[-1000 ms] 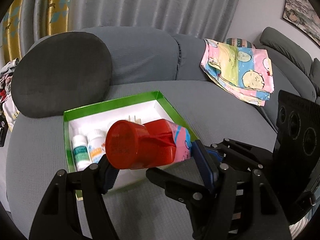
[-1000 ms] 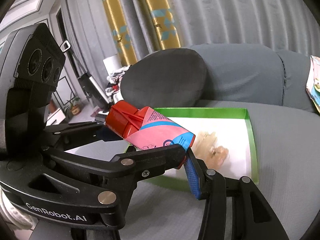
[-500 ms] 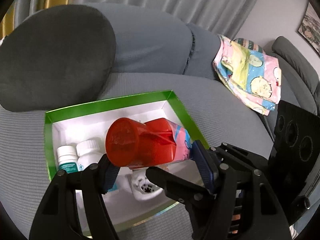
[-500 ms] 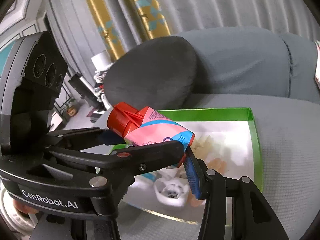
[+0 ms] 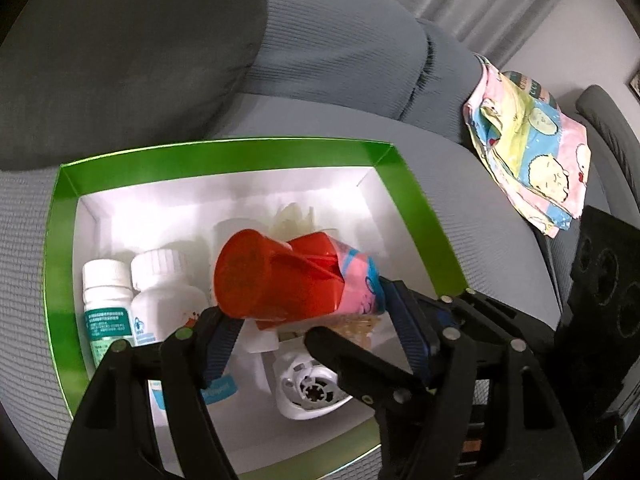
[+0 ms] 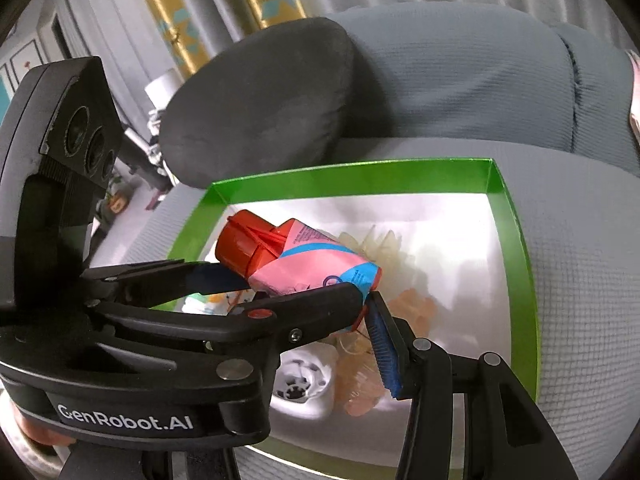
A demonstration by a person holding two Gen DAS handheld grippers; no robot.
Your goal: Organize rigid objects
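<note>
A pink and blue tube with a big red cap [image 5: 280, 280] is held over the green-walled white box [image 5: 404, 196]. My left gripper [image 5: 308, 316] and my right gripper [image 6: 332, 300] both close on it together; the tube also shows in the right wrist view [image 6: 316, 260]. Below it in the box lie two white pill bottles [image 5: 160, 292], a white round plastic part [image 5: 308, 384] and some pale translucent pieces [image 6: 412, 304]. The box rim also shows in the right wrist view [image 6: 516, 232].
The box sits on a grey sofa seat [image 5: 460, 184]. A dark round cushion [image 5: 120, 52] leans behind it. A folded pink, yellow and blue cartoon cloth [image 5: 532, 152] lies on the sofa to the right. Curtains hang behind the sofa.
Both grippers have carried the tube forward and down, from in front of the box to over its inside. The grip on the tube is unchanged.
</note>
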